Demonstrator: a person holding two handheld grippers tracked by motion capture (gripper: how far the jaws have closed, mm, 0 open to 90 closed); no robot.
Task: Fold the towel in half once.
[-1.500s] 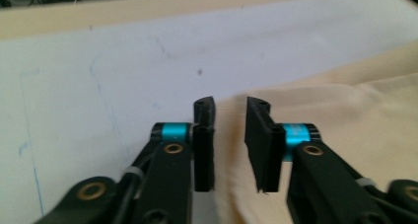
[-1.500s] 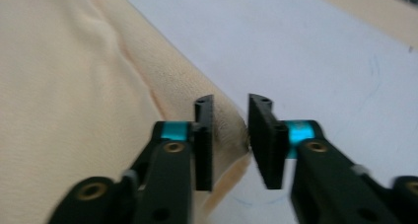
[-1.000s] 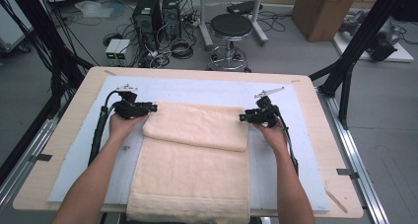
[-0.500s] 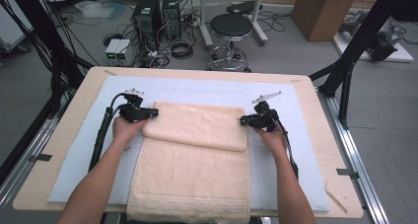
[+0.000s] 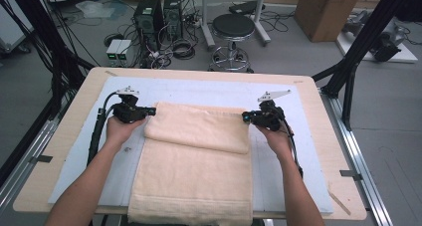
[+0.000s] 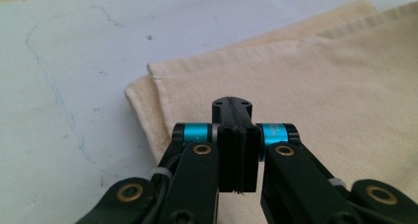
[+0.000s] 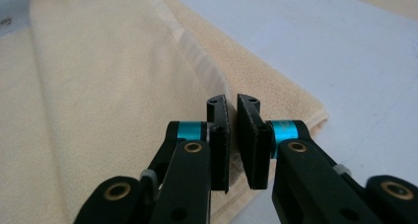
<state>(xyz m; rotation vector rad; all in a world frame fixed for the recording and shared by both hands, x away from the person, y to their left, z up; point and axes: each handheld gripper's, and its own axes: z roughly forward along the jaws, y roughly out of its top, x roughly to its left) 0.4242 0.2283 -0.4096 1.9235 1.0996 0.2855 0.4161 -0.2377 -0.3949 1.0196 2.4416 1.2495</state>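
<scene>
Light wooden counter (image 5: 59,151) topped with a pale blue-white mat (image 5: 199,89), faint pen marks and specks on it in the left gripper view. Cream towel (image 5: 199,156) laid down the mat's middle, far end folded back over itself, near end hanging past the counter's front edge. Beyond: grey floor, black round stool (image 5: 234,29), 2 dark computer towers (image 5: 159,12), tangled cables, cardboard box (image 5: 326,9) at far right, black frame struts on both sides. No legible writing or brand anywhere.

Left gripper (image 5: 149,111) at the fold's left end, fingers just closed, pressed together, nothing between them. Right gripper (image 5: 245,117) at the fold's right end, fingers just closed to a thin slit, above the towel's edge, gripping nothing.
</scene>
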